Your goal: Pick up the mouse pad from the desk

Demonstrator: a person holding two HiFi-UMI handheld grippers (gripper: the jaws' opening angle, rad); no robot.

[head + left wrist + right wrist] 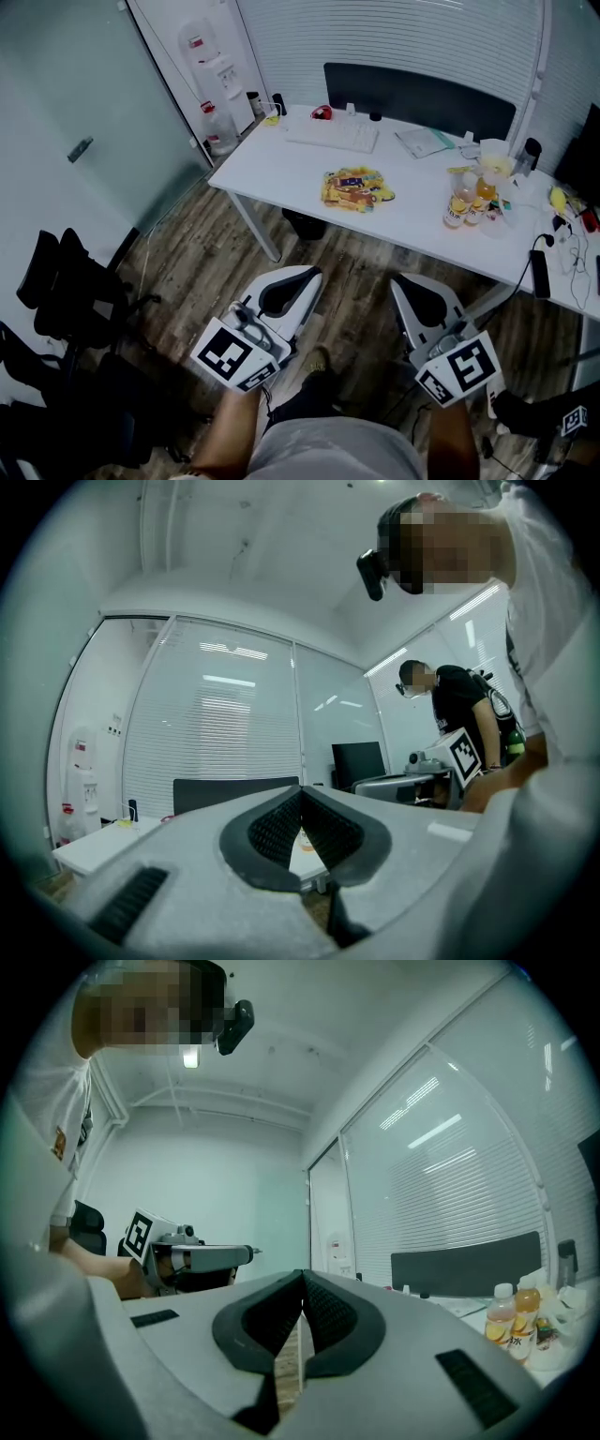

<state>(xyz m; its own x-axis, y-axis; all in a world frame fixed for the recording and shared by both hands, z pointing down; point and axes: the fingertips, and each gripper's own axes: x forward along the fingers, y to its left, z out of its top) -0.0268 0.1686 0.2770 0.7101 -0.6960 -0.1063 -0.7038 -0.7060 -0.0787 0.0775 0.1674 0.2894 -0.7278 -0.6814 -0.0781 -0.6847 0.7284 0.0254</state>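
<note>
White smooth desk (281,173) stands far across the wood-plank floor (187,253), before ribbed blinds (375,37); left gripper (309,278) and right gripper (401,284) are both closed, empty.

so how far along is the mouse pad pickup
Nothing is done yet. The left gripper and right gripper are shut and empty, held short of the desk. The mouse pad, likely the colourful flat piece mid-desk, lies untouched. Left to do: reach it, open, grip, lift.
</note>
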